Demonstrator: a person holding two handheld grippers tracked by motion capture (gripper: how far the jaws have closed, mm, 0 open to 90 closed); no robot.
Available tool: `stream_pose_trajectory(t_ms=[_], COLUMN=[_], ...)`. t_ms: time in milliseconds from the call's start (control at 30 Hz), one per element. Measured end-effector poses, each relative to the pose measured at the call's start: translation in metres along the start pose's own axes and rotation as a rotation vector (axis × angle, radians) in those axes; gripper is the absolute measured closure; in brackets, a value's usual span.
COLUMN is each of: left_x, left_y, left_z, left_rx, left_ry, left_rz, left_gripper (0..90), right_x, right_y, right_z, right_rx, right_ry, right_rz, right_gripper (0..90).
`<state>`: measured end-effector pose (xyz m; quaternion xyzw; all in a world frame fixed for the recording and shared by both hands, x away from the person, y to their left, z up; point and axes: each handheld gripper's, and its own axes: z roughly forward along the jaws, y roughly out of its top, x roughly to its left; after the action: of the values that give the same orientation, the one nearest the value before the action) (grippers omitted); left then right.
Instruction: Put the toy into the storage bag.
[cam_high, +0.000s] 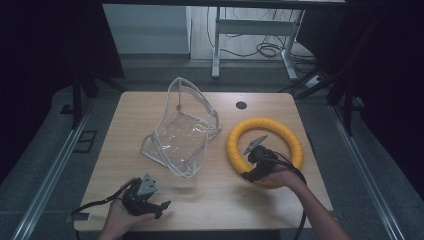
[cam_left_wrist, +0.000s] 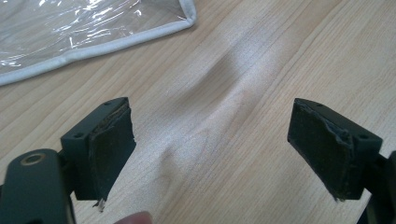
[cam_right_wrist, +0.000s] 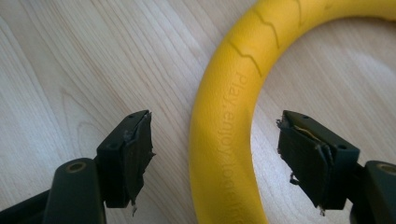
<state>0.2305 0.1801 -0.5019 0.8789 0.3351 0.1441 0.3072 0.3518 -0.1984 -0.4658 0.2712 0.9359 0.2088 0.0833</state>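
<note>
Yellow ring (cam_high: 265, 150) lay flat on right half of wooden table (cam_high: 210, 200), just beside clear plastic pouch (cam_high: 182, 132), apart from it. Right gripper (cam_right_wrist: 215, 154) hovered over ring's near-left arc, jaws spread wide, the tube between them, neither pad touching, nothing held. Left gripper (cam_high: 162, 206) rested low at table's front-left, jaws [as seen in left gripper view] equally wide over bare wood, empty; pouch's white-trimmed corner (cam_left_wrist: 187, 21) well beyond them.

Likely risks, judged from this stance: closing too high on rounded tube could squeeze ring out sideways and let it skid; pads looked frayed at edges, so grip on smooth foam might slip under lift; gripping at one point would leave far side hanging, so ring could tilt and swing, perhaps knocking the standing pouch over or collapsing its mouth; trailing cable near ring might snag.

Counted: one ring, one pouch, two grippers, four pads, one table, one dark grommet hole (cam_high: 241, 105) at table's far edge.
</note>
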Motion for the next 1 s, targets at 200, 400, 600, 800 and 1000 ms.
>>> stream_pose_trajectory(t_ms=[200,400,600,800,1000], left_x=[0.0,0.0,-0.001,-0.001,-0.001], left_y=[0.0,0.0,0.0,0.0,0.0], left_z=[0.0,0.001,0.002,0.002,0.003], left_rx=[0.001,0.006,0.01,0.005,0.011], left_ry=[0.007,0.006,0.004,0.002,0.0], left_rz=[-0.005,-0.008,-0.006,-0.005,-0.001], left_gripper=[14.4,14.4,14.4,14.4,14.7], right_x=[-0.005,-0.008,-0.007,-0.006,-0.006], right_y=[-0.008,-0.012,-0.011,-0.01,-0.009], right_z=[0.011,0.021,0.031,0.037,0.04], right_rx=[0.062,0.117,0.16,0.201,0.216], right_ry=[0.011,0.033,0.047,0.058,0.066], right_rz=[-0.006,-0.009,-0.032,-0.039,-0.045], right_gripper=[27.0,27.7,28.8,30.2,33.6])
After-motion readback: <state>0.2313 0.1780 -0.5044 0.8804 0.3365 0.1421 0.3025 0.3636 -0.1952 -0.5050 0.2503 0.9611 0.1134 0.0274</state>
